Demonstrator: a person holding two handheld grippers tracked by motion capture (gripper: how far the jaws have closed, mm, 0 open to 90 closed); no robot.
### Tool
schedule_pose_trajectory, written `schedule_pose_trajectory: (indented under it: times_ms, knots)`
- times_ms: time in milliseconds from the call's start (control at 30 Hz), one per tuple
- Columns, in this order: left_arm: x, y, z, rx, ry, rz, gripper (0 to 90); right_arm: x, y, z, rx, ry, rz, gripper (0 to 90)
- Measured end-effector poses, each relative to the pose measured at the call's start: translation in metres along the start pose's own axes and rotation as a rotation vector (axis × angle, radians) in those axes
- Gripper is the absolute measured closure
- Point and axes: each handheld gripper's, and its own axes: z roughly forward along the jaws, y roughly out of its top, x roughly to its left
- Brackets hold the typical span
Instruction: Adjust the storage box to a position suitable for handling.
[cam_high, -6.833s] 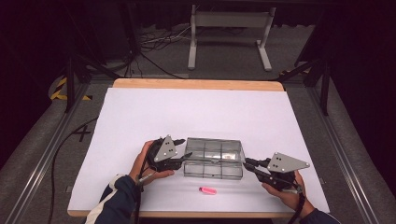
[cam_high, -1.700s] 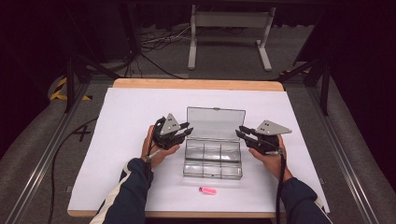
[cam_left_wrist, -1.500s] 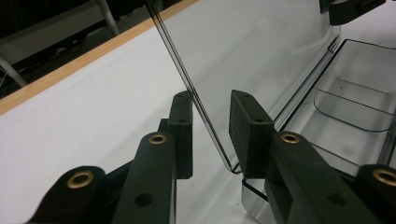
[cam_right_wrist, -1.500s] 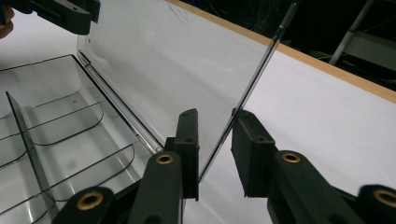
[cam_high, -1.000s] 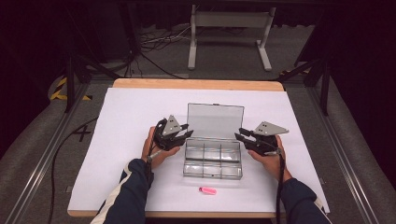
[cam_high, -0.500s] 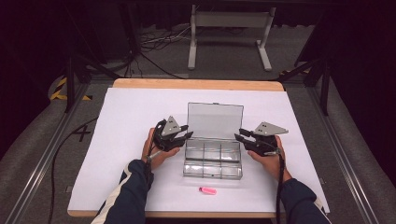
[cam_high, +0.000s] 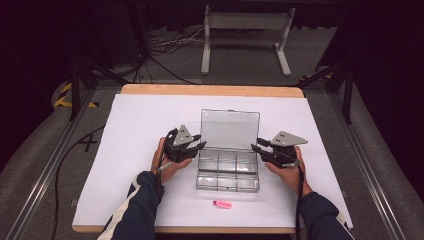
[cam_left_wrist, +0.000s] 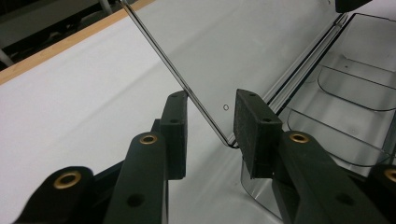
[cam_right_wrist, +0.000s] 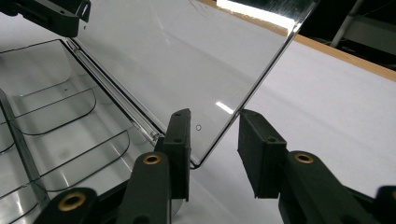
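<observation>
Two pairs of jaws bracket the raised lid (cam_high: 230, 128) of the clear compartment box (cam_high: 228, 172), one at each lower corner near the hinge. On our left gripper (cam_left_wrist: 210, 121) the lid edge touches one pad, the other stands clear: open, no grip. On our right gripper (cam_right_wrist: 214, 140) the jaws have just been opening; the lid edge sits between them, touching the left pad, apart from the other. Lid stands upright, box mid-tabletop (cam_high: 150, 120), compartments empty as far as we can tell. We judge the opening step is finishing. Next: back both grippers off sideways without nudging the lid, then go for the pink item (cam_high: 222, 204) lying just in front.
</observation>
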Motion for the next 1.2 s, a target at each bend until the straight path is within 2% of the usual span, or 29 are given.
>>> schedule_pose_trajectory:
  times_ms: [100, 267, 467, 667, 767, 900, 967, 1100, 1200]
  knots:
    - [0.001, 0.0, -0.001, 0.011, 0.016, 0.003, 66.4, -0.001, 0.0, -0.001, 0.005, -0.002, 0.004, 65.1]
    - [0.0, -0.001, -0.002, 0.017, 0.011, 0.01, 67.2, 0.0, -0.002, -0.002, 0.017, -0.001, -0.004, 65.0]
    - [-0.004, 0.0, -0.016, 0.016, 0.024, 0.06, 67.2, 0.003, 0.0, -0.006, 0.03, 0.014, -0.024, 64.5]
    - [-0.004, -0.007, -0.035, 0.016, 0.028, 0.076, 65.8, 0.007, 0.003, -0.013, 0.036, 0.024, -0.042, 64.5]
    - [-0.005, -0.01, -0.045, 0.013, 0.027, 0.08, 64.5, 0.012, 0.005, -0.018, 0.038, 0.041, -0.061, 64.4]
    - [-0.009, -0.018, -0.061, 0.01, 0.03, 0.093, 60.7, 0.023, 0.009, -0.031, 0.039, 0.09, -0.086, 63.5]
    - [-0.011, -0.02, -0.065, 0.012, 0.03, 0.099, 60.2, 0.026, 0.009, -0.034, 0.033, 0.096, -0.088, 63.5]
    - [-0.015, -0.029, -0.08, 0.011, 0.033, 0.112, 56.7, 0.039, 0.011, -0.053, 0.028, 0.151, -0.106, 63.7]
    - [-0.017, -0.038, -0.089, 0.018, 0.039, 0.106, 53.4, 0.044, 0.011, -0.059, 0.025, 0.175, -0.104, 63.6]
